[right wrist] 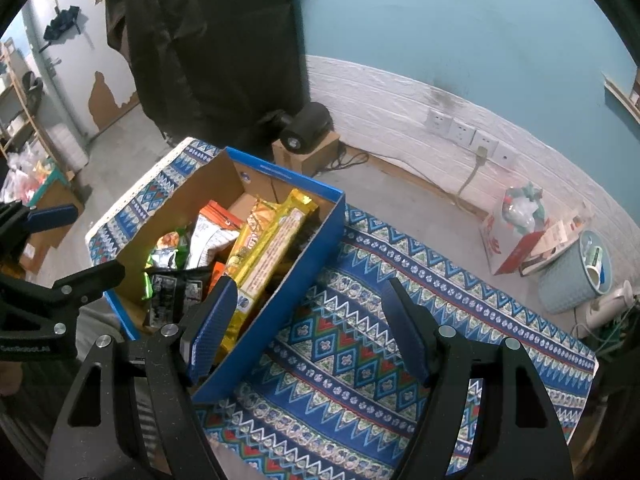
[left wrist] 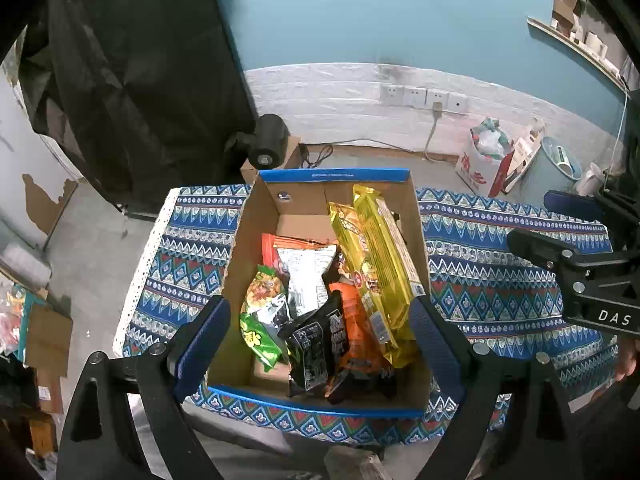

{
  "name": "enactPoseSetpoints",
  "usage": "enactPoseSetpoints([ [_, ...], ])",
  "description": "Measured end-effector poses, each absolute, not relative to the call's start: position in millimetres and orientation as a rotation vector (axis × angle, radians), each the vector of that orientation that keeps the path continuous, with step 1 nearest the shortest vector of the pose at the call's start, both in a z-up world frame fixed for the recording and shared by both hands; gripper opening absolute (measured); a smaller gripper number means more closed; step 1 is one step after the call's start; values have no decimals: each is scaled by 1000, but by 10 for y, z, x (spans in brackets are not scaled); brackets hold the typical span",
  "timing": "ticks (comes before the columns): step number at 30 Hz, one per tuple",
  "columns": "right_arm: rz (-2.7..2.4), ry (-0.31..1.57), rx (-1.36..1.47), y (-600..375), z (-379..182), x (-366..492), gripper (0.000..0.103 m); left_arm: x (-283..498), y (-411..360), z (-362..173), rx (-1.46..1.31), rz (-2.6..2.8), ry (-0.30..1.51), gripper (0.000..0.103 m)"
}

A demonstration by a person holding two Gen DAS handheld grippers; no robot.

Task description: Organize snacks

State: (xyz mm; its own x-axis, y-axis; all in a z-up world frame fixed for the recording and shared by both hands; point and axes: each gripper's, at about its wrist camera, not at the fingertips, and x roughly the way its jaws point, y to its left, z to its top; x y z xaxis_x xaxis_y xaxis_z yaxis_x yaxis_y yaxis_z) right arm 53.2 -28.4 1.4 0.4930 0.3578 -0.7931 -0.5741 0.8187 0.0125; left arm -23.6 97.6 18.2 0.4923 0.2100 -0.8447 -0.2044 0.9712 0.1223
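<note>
I am hovering both grippers, left gripper (left wrist: 318, 336) and right gripper (right wrist: 308, 332), spread wide and holding nothing; assorted foil snack packets (left wrist: 320, 300) are lying jumbled inside the blue-rimmed cardboard box (left wrist: 334, 175), nothing loose on the patterned cloth (right wrist: 360, 340).

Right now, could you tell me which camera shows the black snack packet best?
Left wrist view: the black snack packet lies unobstructed in the box. The right wrist view shows it smaller, obliquely.
</note>
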Motion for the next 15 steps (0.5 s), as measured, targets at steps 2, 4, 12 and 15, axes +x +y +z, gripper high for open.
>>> enactPoseSetpoints([
  [2, 574, 892, -268, -287, 14, 528, 74, -244, 967, 183, 5, 249, 1029, 92],
  [4, 574, 889, -269, -284, 14, 522, 74, -242, 964, 182, 6, 246, 1030, 92],
  [12, 582, 893, -288, -263, 9, 512, 74, -235, 965, 136, 2, 252, 1049, 92],
  [15, 581, 892, -289, -261, 10, 509, 74, -246, 971, 139, -1, 252, 1050, 92],
])
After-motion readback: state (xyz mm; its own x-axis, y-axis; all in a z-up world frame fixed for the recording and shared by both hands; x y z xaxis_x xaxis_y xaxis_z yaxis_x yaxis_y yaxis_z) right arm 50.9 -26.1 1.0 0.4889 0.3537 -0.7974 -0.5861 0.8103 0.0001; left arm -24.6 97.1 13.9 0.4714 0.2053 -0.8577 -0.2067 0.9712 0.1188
